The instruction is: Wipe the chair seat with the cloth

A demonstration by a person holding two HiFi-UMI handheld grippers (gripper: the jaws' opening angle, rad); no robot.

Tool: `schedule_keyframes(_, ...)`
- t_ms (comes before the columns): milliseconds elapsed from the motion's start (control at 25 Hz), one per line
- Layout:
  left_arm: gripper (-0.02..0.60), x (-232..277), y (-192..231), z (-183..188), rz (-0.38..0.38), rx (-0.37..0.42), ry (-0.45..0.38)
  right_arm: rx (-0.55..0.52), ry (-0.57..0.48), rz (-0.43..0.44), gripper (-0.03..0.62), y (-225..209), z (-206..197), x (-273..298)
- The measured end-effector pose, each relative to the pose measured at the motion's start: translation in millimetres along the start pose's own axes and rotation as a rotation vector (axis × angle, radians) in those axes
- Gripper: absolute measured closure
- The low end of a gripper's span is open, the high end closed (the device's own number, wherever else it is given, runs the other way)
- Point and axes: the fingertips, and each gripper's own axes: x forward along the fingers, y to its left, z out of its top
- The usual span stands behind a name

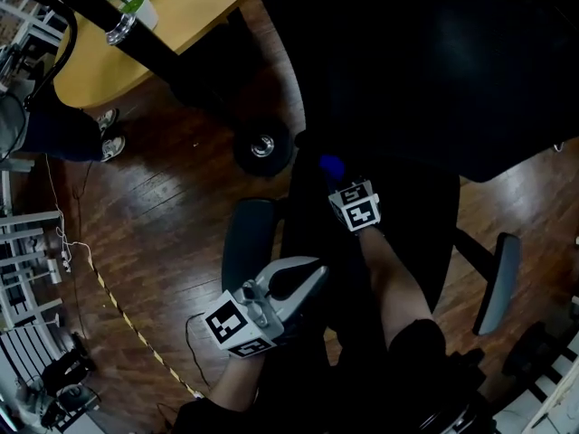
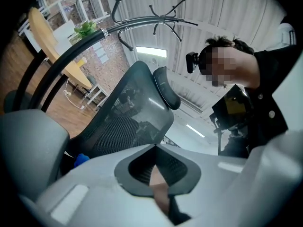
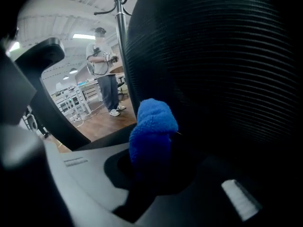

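Dark plank floor (image 1: 163,215), with a yellow counter (image 1: 194,12) well beyond the left tongs (image 1: 312,274); a black office chair is seen from above.

The right tongs (image 1: 335,177) are clamped on a blue cloth (image 3: 154,122), which is bunched at their tip. The cloth is held over the rear of the chair seat (image 1: 416,229), close before the ribbed backrest (image 3: 222,70). The left tongs are pressed together with nothing between them. They are held left of the right tongs and nearer the person, just beside the grey armrest (image 1: 246,233). A standing person (image 3: 102,72) is noted far beyond the right tongs.
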Motion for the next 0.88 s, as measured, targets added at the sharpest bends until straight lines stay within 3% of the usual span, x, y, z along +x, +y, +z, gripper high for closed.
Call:
schedule_keyframes(400,0.589,2.4,14.6,-3.4,0.032,0.004,0.053,0.178,0.144,-0.338,0.559,-151.8,-93.8,-107.5)
schedule_keyframes(640,0.589,6.5,16.5,-1.5,0.052,0.015,0.069,0.229,0.198,-0.532,0.559,-209.7,-128.2,-198.9)
schedule_keyframes(880,0.589,12.4,16.8,1.6,0.055,0.028,0.054,0.236,0.127,-0.549,0.557,-224.7,-129.2,-224.5)
